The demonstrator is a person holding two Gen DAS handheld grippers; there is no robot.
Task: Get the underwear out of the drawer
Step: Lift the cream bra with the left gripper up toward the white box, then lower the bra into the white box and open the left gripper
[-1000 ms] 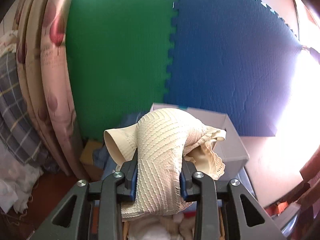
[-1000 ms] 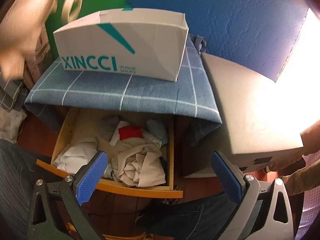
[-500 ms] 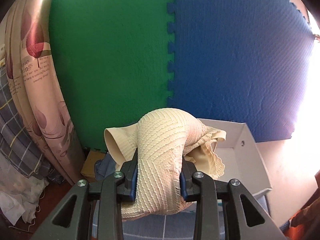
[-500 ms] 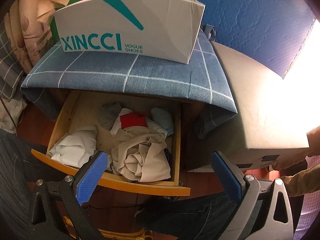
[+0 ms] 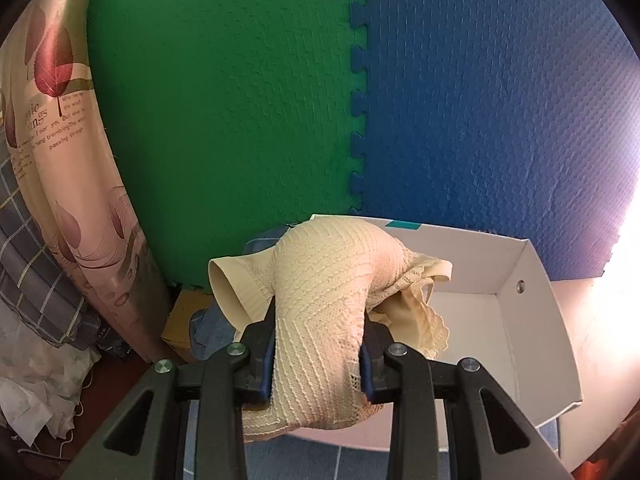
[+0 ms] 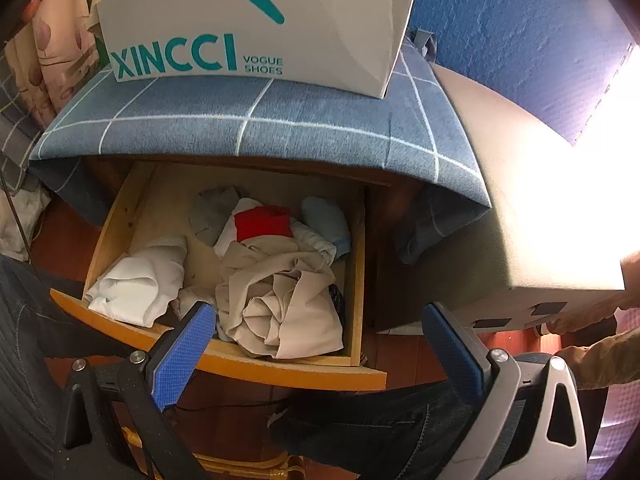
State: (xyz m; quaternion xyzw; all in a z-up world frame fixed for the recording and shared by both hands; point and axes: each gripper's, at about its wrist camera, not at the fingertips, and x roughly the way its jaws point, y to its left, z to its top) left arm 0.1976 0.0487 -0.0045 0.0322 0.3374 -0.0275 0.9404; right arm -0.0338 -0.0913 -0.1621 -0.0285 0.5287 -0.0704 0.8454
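Left gripper (image 5: 319,354) clamped on a cream lace undergarment (image 5: 324,300), blue pads pressing its middle from both sides. The garment's long axis runs away from the camera: it rises between the jaws, arches over, and its far end droops toward the open white shoebox (image 5: 532,320); a smooth cream band flares out to the left, scalloped lace trim hangs to the right. The piece is held in the air above the box's near-left corner, clear of the drawer. Behind it, green foam tile (image 5: 224,112) and blue foam tile (image 5: 492,112) interlock. Curtain (image 5: 60,128) at left bears a red leaf print and small script, partly legible: "trembling" and "passing through". Right gripper (image 6: 316,344) stands wide open, nothing between its pads, hanging over the front edge of the pulled-out wooden drawer (image 6: 248,368). Drawer holds crumpled beige cloth (image 6: 280,312), a white folded piece (image 6: 140,288), a red item (image 6: 262,224). Box side reads "XINCCI VOGUE SHOES" in teal; it sits on a blue checked cloth (image 6: 280,124).
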